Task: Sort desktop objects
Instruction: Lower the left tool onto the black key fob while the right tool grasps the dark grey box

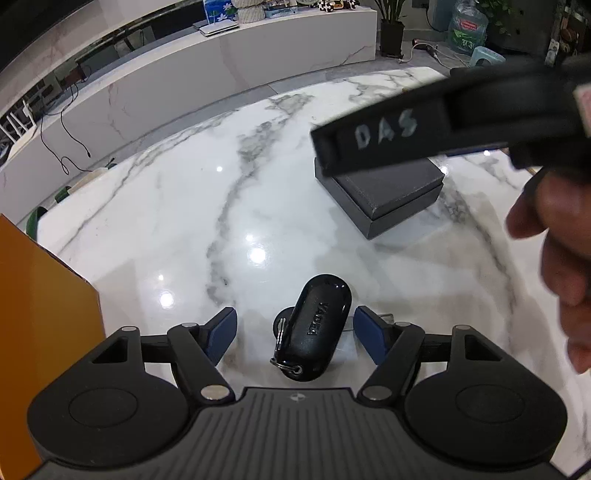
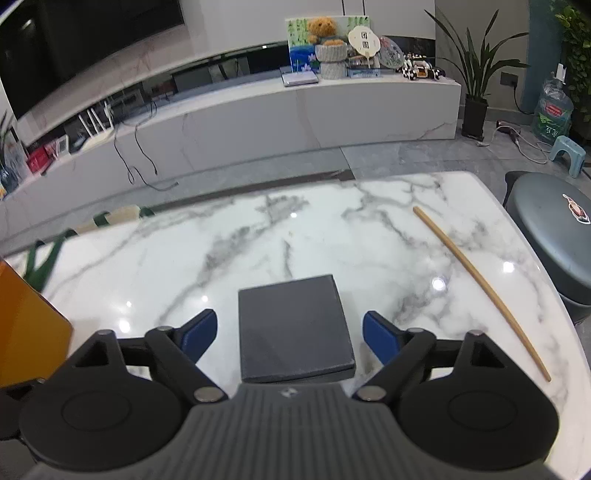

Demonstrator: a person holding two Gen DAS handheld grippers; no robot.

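Altogether one key fob (image 1: pixel 318 325), one grey box (image 2: pixel 293 328), one stick (image 2: pixel 480 284), both claws, left claw (image 1: pixel 294 332), right claw (image 2: pixel 290 334), wide open, empty.

A long white shelf (image 2: pixel 295 110) runs along the far wall, with a teddy bear (image 2: pixel 323 29) on top. A big dark TV (image 2: pixel 85 40) hangs above. The floor (image 2: pixel 424 155) is grey. A tall green plant (image 2: pixel 476 74) stands by a water bottle (image 2: pixel 554 114) and a small blue stool (image 2: pixel 567 149).

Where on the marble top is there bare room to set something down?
Bare marble table stretches between the orange box and the dark grey box, and along the far edge. A narrower strip lies between that box and the wooden stick. It is crowded around the black key case.
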